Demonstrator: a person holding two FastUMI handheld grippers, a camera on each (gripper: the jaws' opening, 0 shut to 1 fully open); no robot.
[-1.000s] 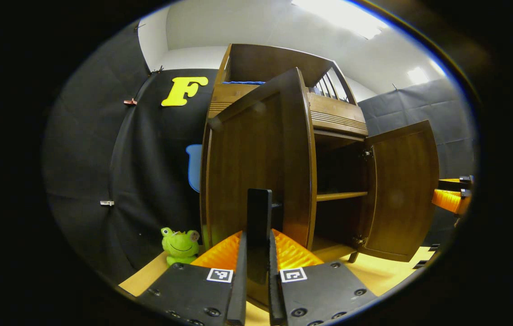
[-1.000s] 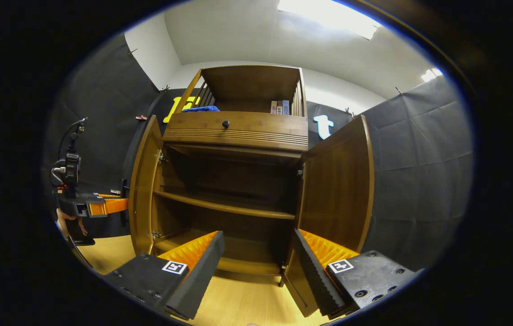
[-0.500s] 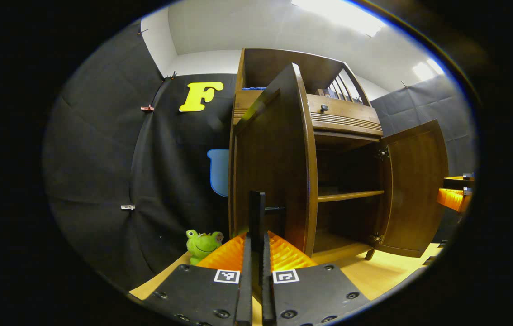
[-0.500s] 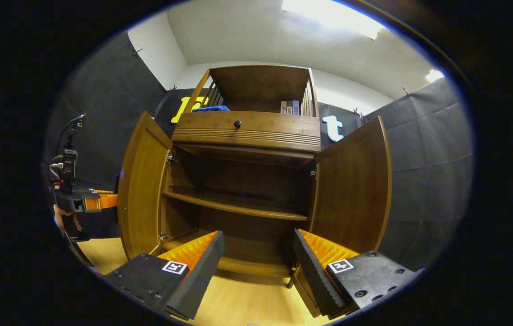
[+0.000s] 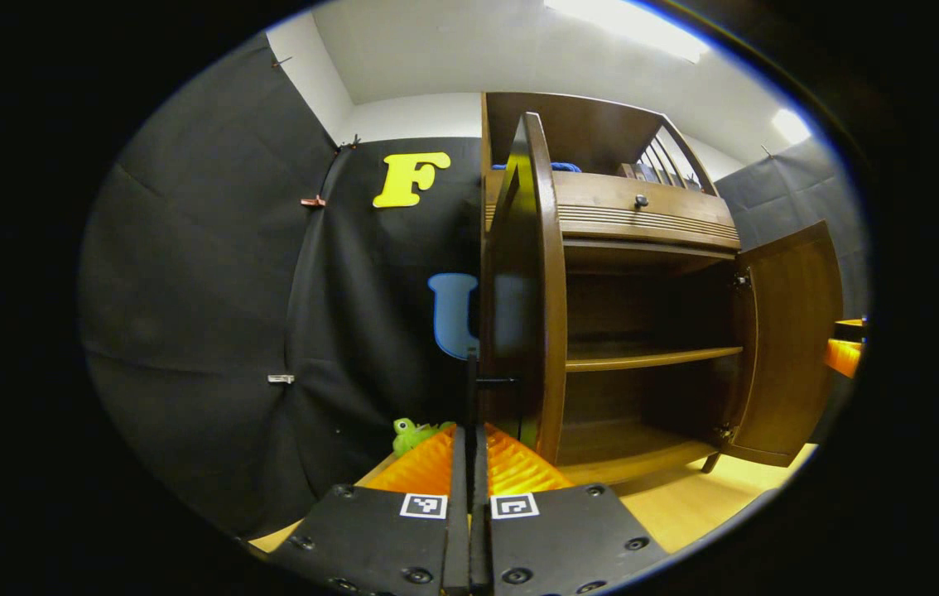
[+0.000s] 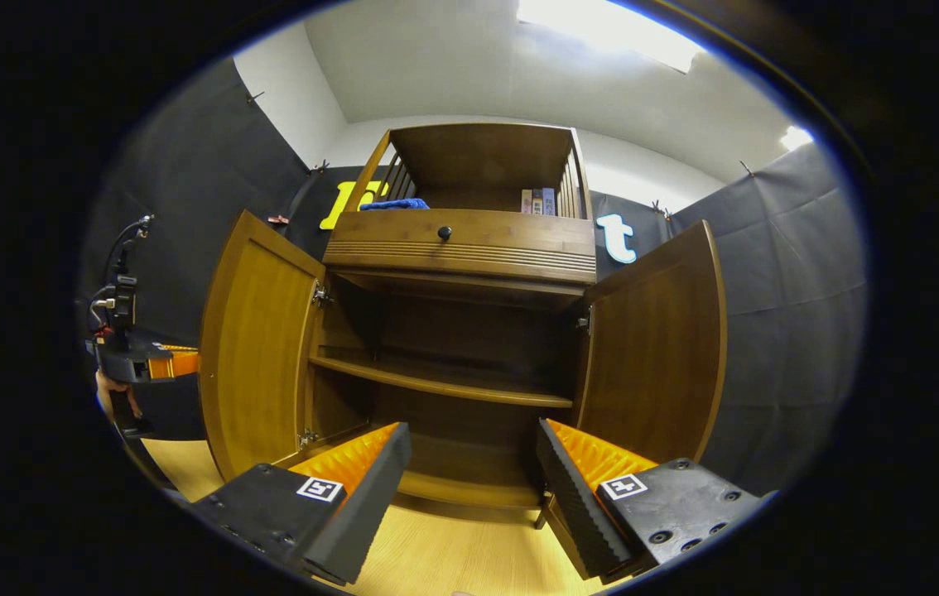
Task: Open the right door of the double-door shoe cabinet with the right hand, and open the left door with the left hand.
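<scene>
The brown wooden shoe cabinet (image 6: 469, 248) stands with both doors swung out. In the left gripper view my left gripper (image 5: 469, 434) is shut on the thin dark handle (image 5: 471, 377) of the left door (image 5: 523, 281), which I see nearly edge-on. The right door (image 5: 792, 348) hangs wide open beyond it. In the right gripper view my right gripper (image 6: 469, 476) is open in front of the cabinet's lower opening, holding nothing, with the left door (image 6: 258, 348) and right door (image 6: 656, 348) to either side. The left gripper (image 6: 146, 364) and a hand (image 6: 109, 397) show behind the left door.
Inside is a bare wooden shelf (image 6: 445, 385). A drawer with a dark knob (image 6: 445, 234) sits above the doors, with a blue cloth (image 6: 393, 204) and books (image 6: 540, 201) on top. A green frog plush (image 5: 416, 432) sits on the wooden floor (image 6: 453, 555) left of the cabinet.
The left door has swung further outward with my left gripper on its handle, turning nearly edge-on to that camera. The right gripper stays open and has hardly moved.
</scene>
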